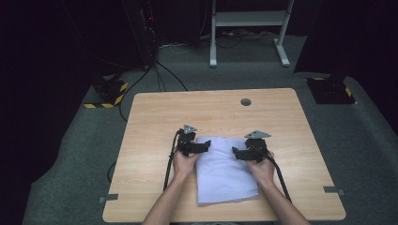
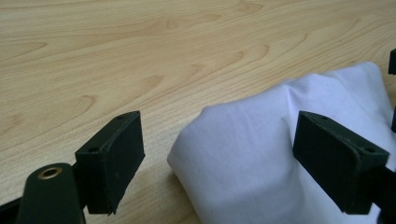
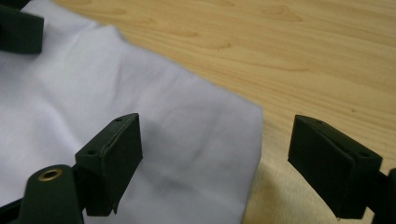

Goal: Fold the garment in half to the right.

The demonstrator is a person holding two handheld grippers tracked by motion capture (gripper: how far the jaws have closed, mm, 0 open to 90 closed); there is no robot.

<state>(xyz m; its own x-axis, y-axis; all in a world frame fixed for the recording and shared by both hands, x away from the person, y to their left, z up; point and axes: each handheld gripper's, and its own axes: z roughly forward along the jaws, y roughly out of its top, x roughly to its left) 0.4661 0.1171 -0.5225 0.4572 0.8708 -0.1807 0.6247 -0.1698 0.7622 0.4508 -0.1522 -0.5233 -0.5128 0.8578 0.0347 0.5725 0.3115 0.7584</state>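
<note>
Item: white cloth, folded to a rough rectangle, lying flat on the wooden counter, nearer the person's edge than the far one, its near edge just short of the counter's front rim.

Left tongs: held over the cloth's far-left corner, jaws spread wide with nothing pressed between them. In the left gripper view the rounded fold of that corner sits in the gap, closer to one jaw than the other, a placement that looks meant for pinching the corner (probably all layers at once).

Right tongs: held over the far-right corner, jaws likewise standing apart and gripping nothing. In the right gripper view one jaw hangs over the fabric and the other over bare wood, with the corner between them.

Reason for arrangement, as judged: both hands straddle the two far corners so that the far edge can be lifted evenly and carried as one.

Clearances: bare wood lies beyond the far edge up to the round cable hole; open strips run down both sides of the cloth; little room remains toward the person.
</note>
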